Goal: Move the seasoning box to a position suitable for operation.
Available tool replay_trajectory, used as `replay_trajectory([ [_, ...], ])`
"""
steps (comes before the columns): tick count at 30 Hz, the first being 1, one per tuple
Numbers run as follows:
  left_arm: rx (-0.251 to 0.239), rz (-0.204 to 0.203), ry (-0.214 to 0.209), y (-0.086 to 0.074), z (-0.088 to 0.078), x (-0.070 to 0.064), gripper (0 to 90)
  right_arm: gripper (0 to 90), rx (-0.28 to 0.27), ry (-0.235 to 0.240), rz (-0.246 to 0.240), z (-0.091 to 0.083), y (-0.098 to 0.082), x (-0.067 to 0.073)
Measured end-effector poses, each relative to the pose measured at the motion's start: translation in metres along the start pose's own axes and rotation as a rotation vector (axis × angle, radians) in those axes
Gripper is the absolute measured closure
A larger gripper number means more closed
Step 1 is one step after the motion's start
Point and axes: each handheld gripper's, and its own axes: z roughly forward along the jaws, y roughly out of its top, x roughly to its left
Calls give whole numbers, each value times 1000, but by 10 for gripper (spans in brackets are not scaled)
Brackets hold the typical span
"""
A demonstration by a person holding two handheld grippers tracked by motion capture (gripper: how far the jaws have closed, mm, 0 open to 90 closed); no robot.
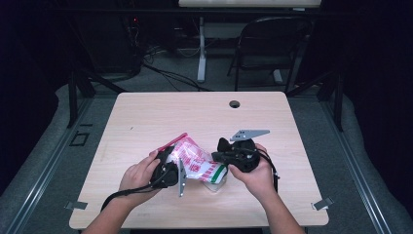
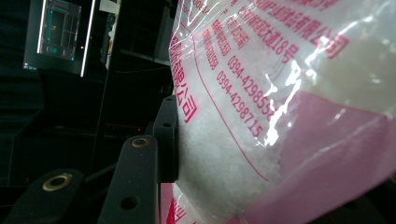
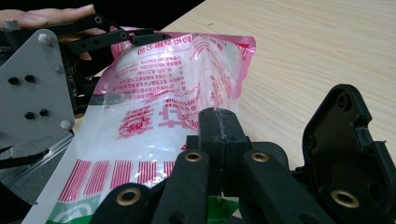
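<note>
Both grippers hold one clear plastic bag (image 1: 197, 163) printed in pink and red, full of white grains, just above the wooden table (image 1: 146, 117) near its front edge. My left gripper (image 1: 170, 165) clamps the bag's pink-edged end, a pad (image 2: 168, 140) pressing its side. My right gripper (image 1: 221, 158) has its jaws pinched together on the bag's green-striped end, closed tight on the thin plastic.
</note>
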Motion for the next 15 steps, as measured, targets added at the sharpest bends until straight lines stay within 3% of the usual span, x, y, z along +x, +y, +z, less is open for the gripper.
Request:
replay_trajectory([
  [15,14,39,23,2,-1,0,624,900,6,1,6,1,-2,-1],
])
